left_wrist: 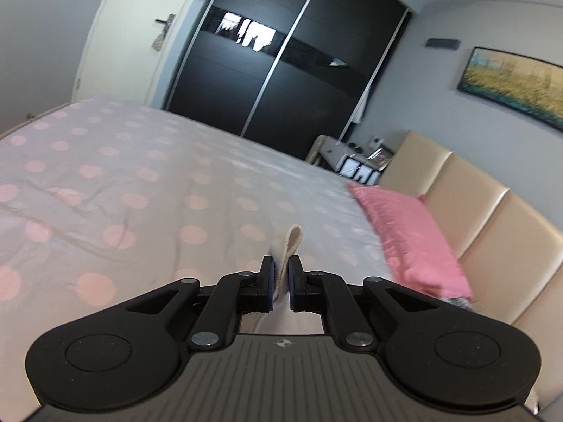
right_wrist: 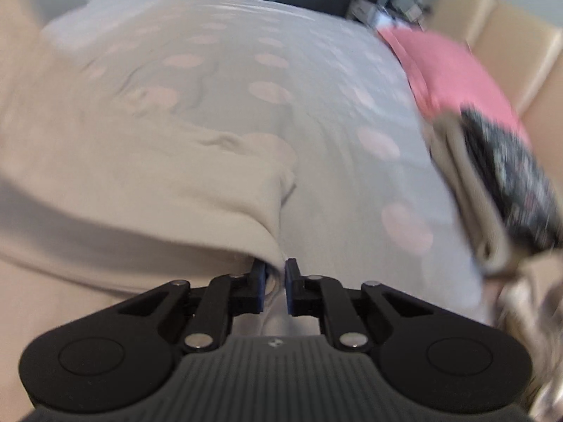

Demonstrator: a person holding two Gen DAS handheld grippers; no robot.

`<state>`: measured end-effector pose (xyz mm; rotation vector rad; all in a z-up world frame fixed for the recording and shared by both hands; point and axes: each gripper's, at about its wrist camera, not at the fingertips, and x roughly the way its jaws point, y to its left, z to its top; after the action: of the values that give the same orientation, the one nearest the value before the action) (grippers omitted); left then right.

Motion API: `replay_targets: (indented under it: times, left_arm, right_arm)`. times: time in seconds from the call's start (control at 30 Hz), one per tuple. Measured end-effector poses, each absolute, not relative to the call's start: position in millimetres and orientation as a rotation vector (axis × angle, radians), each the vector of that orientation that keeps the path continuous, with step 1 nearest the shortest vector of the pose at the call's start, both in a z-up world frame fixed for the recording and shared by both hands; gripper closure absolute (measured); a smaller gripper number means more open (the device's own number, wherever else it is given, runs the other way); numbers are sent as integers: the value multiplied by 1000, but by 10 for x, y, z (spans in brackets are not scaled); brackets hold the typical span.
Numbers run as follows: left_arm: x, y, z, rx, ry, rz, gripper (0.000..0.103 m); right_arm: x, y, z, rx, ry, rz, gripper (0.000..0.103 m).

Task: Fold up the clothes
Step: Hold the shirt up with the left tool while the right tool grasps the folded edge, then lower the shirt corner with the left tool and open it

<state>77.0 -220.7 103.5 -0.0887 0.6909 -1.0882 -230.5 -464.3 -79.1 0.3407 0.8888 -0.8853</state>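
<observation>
Left wrist view: a bed with a grey sheet dotted with pink circles fills the room's middle. Behind it stand a dark sliding-door wardrobe and a white door. A padded beige headboard runs along the right, with a pink pillow against it and a framed landscape painting above. The left claw is clamped on a beige fabric garment, whose folded edge pokes upward.

Right wrist view, blurred: the right claw pinches the garment's corner; the cloth spreads leftward across the bed. A dark patterned folded cloth lies to the right.
</observation>
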Motion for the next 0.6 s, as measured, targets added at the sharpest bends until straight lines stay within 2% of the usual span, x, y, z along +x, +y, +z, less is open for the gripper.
replay_targets:
  times: [0.33,0.4,0.43,0.47,0.6]
  left_arm:
    - [1197,-2094,-120,217,973,-848,97]
    - [1229,-2070,-303,242,998,-833,97]
    - [1229,-2051,-378,253,1007,-832,97]
    - [1213,-2039,-429,265,1007,-833,97]
    - [1166,-2094,-534,300,983,-834,97]
  right_arm:
    - [-2684,-4933,-976,810,821,-887,90]
    - [-2696,-4953,-957,845,832,-875,84]
    - [-2690,-4962,-938,854,846,-873,72]
    - [-2692,-4967,-910,864,866,-869,69]
    - [-2800,-4992,-730,971,894,-855,69]
